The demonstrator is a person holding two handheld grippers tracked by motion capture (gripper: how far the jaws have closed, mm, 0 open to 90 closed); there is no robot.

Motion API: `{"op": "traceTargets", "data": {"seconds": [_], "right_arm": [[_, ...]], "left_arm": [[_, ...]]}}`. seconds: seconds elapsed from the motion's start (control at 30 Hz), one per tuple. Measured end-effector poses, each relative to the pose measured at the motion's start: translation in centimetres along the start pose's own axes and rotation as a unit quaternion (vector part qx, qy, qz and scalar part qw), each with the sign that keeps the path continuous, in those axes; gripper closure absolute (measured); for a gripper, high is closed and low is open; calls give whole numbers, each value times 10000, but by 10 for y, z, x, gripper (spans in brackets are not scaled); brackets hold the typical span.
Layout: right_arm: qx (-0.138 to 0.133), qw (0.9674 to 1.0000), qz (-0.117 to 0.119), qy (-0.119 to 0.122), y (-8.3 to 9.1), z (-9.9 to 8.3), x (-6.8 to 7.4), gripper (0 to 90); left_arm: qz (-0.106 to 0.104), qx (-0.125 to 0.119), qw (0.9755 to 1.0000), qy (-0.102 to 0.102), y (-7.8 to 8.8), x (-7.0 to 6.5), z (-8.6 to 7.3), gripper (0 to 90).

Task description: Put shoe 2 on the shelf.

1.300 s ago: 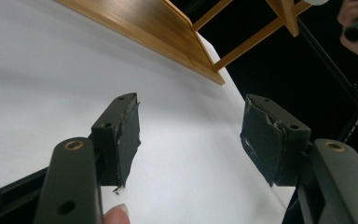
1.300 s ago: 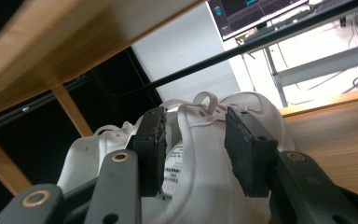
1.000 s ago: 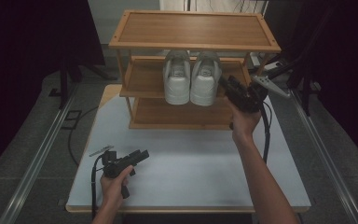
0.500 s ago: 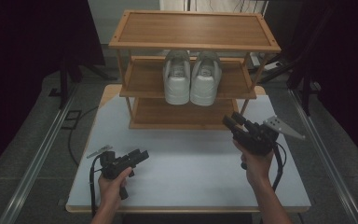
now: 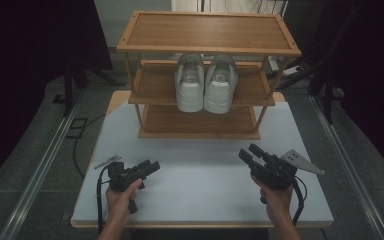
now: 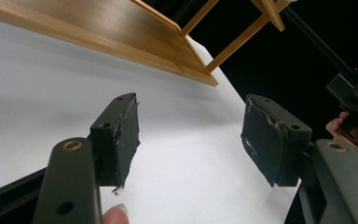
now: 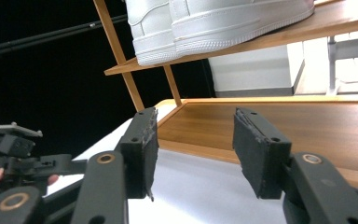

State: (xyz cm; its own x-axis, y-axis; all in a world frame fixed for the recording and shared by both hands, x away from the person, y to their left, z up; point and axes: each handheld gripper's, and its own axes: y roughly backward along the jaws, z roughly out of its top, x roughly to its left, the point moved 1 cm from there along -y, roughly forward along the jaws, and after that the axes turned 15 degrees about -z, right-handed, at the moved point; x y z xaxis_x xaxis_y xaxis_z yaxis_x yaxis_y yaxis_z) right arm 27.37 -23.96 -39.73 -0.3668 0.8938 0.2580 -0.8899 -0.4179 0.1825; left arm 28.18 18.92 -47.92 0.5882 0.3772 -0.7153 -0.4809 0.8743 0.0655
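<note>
At the left of the high view, the left gripper is held low over the white tabletop near its front edge, its fingers spread apart with nothing between them; in the left gripper view only bare tabletop is seen in the gap. Behind the middle of the tabletop, a three-tier wooden shoe rack is stood, and a pair of white sneakers is set side by side on its middle shelf, heels toward the person, the two shoes touching. The bottom shelf beneath them is bare wood. At the right, the right gripper is held just above the tabletop in front of the rack's right half, well apart from the sneakers. Its jaws have just been opening and are now spread wide, with nothing caught between the fingers; in the right gripper view the bottom shelf is seen through the gap and the sneakers' soles are seen above on the middle shelf.
</note>
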Motion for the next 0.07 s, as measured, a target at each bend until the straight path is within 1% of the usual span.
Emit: {"op": "traceTargets", "data": {"seconds": [0.07], "right_arm": [[-36, 9999, -43, 93, 2, -2, 0, 447]], "left_arm": [[10, -32, 10000, -17, 0, -1, 2, 360]]}}
